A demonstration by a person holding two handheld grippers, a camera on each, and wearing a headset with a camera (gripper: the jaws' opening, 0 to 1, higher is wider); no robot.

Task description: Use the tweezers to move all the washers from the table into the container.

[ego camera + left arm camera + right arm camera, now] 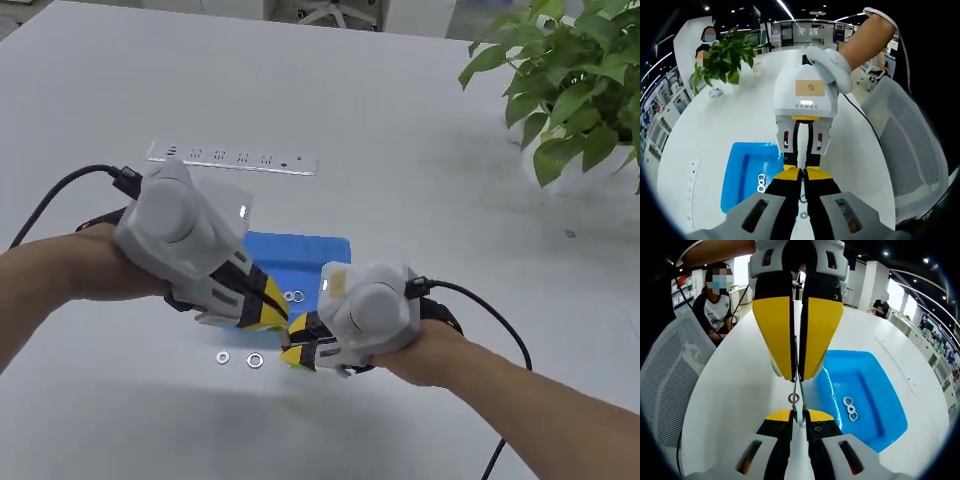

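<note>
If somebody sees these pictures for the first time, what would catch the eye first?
First, two grippers meet nose to nose low over the white table: the left gripper and the right gripper each seem to have a yellow-tipped claw shut on the thin tweezers between them. Next comes the bright blue container beside them, with three washers inside, while loose washers lie on the table nearby.

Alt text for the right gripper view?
The right gripper, from below, and the left gripper, from above, both pinch thin tweezers. A washer lies on the table beside the blue container, which holds three washers.
</note>
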